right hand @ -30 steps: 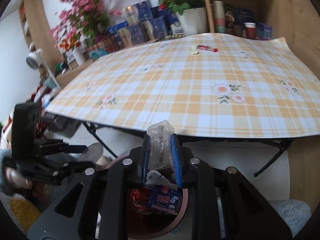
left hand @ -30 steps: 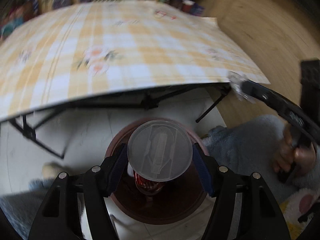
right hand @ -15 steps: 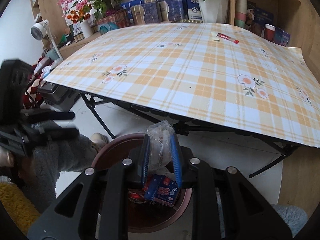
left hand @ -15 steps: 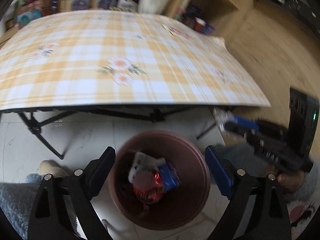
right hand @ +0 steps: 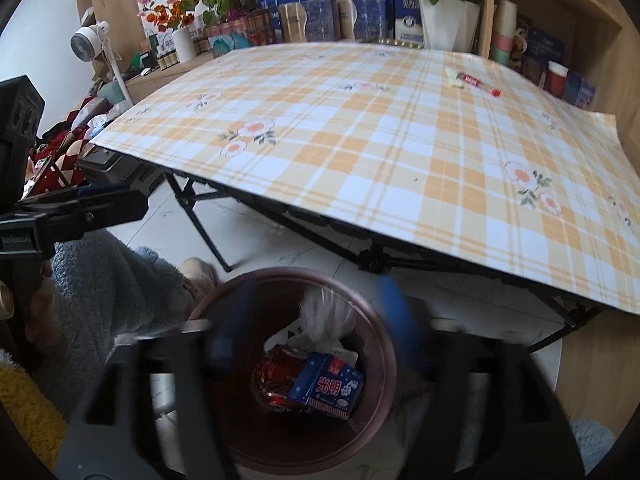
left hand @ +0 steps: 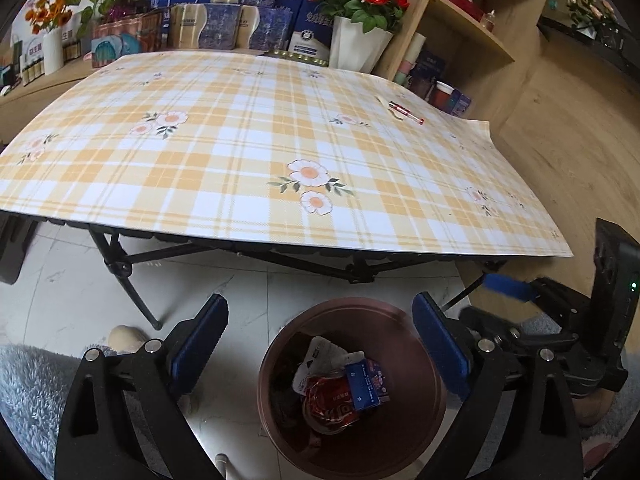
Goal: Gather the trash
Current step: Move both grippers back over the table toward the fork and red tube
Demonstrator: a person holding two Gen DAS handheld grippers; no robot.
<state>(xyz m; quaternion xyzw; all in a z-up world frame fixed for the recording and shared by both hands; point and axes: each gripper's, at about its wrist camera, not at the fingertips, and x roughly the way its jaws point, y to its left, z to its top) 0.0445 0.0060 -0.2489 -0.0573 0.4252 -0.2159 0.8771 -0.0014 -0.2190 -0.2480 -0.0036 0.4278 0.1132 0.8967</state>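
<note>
A brown round bin stands on the tiled floor in front of the table, with a red wrapper, a blue packet and white scraps in it. My left gripper is open and empty above the bin. My right gripper is open, its fingers blurred, over the bin; a clear plastic piece drops into it. A red tube and a pale scrap lie on the table's far right, also in the right wrist view.
The folding table carries a yellow checked cloth. Boxes, flower pots and wooden shelves stand behind it. Table legs stand near the bin. The right gripper shows at the right edge.
My left gripper opened and dropped the clear lid into the bin, then rose. My right gripper opened and let go of the clear plastic piece over the bin.
</note>
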